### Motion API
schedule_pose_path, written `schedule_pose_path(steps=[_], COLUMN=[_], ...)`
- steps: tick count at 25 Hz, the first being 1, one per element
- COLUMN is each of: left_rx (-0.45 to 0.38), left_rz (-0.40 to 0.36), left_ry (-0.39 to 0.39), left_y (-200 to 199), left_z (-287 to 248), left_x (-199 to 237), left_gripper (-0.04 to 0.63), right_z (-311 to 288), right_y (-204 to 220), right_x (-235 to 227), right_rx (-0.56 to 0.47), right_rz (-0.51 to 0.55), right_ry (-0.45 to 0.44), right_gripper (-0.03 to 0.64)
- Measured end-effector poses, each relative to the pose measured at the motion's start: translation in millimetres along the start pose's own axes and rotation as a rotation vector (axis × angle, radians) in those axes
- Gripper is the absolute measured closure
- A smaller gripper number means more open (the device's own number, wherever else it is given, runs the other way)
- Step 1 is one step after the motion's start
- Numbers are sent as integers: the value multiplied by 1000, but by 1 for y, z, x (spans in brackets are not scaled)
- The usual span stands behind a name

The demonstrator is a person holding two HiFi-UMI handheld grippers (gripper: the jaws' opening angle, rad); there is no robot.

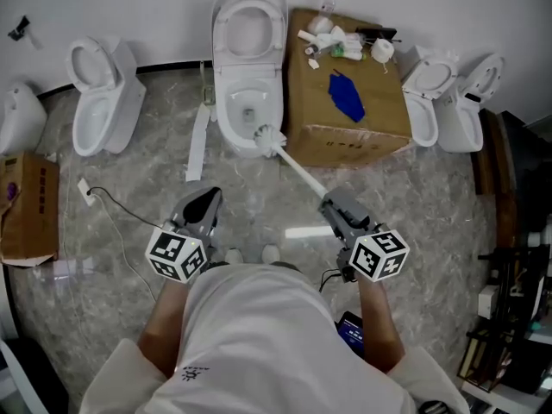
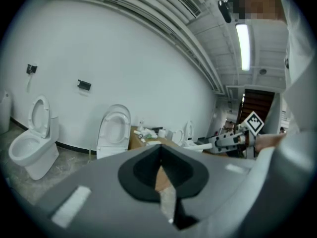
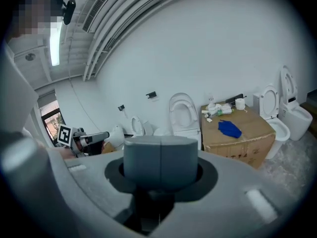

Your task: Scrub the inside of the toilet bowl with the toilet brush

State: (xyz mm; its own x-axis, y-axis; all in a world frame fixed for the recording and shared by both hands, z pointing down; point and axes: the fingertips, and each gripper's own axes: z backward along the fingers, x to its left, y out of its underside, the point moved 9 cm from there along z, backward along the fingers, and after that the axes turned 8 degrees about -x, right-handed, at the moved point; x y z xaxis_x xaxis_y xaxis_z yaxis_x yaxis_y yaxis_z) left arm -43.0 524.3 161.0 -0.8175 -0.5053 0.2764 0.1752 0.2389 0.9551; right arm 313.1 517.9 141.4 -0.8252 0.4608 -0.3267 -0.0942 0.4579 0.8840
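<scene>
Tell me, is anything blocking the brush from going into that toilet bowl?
Nothing visible is. The toilet brush, held by the right gripper, has its head at the front rim of the toilet bowl. The lid is up and the bowl is open.

Cardboard box (image 1: pixel 379 115), blue cloth (image 1: pixel 347 96) atop — side toilet (image 1: pixel 103 102)

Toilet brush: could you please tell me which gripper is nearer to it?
Right. The right gripper grips the brush by the end of its handle; the left gripper hangs apart to the handle's left, touching nothing.
</scene>
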Motion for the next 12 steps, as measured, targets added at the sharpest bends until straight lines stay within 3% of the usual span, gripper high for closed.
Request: schedule_pose_path(steps=[8, 12], left_rx=[-10, -16], left_rz=[-3, 3], left_ry=[14, 20], left_y=[-4, -6], left_z=[24, 38], left_x=[28, 45], left_gripper=[604, 604], right_z=[1, -5], right_y=[4, 6], right_x=[18, 33], right_rx=[-43, -50], right_rz=[-80, -63], right_ry=[48, 82], right_gripper=[471, 469])
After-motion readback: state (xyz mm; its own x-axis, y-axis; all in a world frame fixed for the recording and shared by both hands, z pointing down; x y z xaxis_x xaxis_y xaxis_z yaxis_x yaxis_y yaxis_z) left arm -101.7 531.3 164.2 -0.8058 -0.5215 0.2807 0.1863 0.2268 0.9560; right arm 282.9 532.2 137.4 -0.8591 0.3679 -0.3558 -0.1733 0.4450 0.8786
